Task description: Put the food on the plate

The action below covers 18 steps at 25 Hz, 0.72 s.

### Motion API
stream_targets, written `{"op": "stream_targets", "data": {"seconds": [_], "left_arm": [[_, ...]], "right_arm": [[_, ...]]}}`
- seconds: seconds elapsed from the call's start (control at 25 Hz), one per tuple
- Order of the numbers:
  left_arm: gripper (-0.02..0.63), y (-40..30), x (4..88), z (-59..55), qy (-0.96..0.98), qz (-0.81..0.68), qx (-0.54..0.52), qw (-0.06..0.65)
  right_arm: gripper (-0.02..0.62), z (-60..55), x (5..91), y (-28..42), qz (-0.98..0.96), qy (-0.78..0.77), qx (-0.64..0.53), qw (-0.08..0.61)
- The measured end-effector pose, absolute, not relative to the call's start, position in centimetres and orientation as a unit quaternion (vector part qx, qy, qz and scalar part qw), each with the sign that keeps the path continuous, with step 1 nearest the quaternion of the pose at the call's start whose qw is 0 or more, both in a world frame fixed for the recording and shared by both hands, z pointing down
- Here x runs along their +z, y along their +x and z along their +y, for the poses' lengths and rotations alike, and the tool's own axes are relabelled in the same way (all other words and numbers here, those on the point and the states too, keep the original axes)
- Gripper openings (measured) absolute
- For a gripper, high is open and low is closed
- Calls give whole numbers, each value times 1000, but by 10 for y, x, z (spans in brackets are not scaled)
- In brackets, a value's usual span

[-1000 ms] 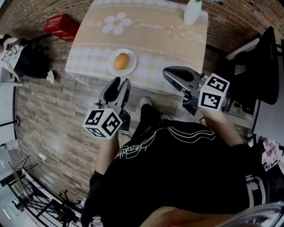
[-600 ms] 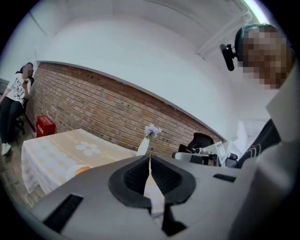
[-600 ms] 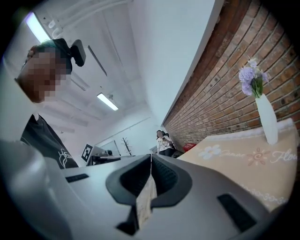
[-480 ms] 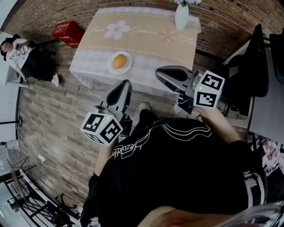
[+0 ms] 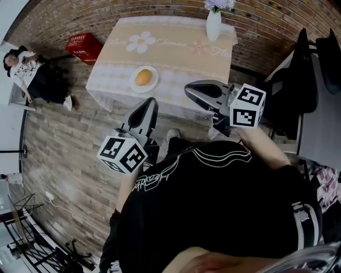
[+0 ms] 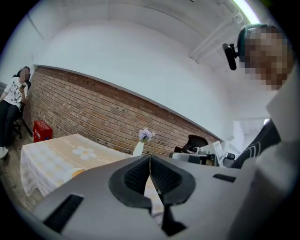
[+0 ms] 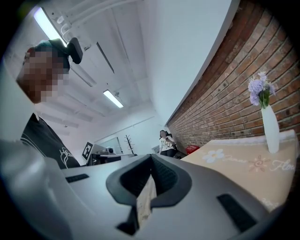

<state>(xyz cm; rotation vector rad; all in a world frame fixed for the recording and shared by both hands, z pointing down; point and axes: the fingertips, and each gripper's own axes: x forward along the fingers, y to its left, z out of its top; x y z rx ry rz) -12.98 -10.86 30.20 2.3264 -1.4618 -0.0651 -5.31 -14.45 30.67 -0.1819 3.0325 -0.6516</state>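
Pale wood-plank flooring [image 5: 58, 138] and a red-brown brick wall [image 5: 64, 13] surround a rectangular table under a beige, flower-printed cloth [image 5: 176, 50]. At the room's left edge sits a person in a white top [image 5: 24, 66]. Both grippers are held up on the table's near side, apart from everything on it. The left gripper [image 5: 151, 101] has its jaws pressed together on nothing, and the right gripper [image 5: 187, 89] is likewise closed tip to tip and empty. A red plastic crate [image 5: 85, 45] stands on the floor by the table's far left corner. A slim white vase of purple flowers [image 5: 213, 24] stands at the far edge. A round white plate [image 5: 134, 85] lies near the front left, with the golden-brown bun [image 5: 143, 78] resting on it.
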Motion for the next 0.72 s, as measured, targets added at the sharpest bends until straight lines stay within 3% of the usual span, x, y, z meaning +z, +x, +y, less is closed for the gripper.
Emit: {"op": "stream_targets", "data": {"seconds": [0.72], "left_arm": [[11, -135, 327, -118, 826, -522, -18, 213]], "right_arm": [[-3, -157, 325, -50, 976, -67, -208, 4]]}}
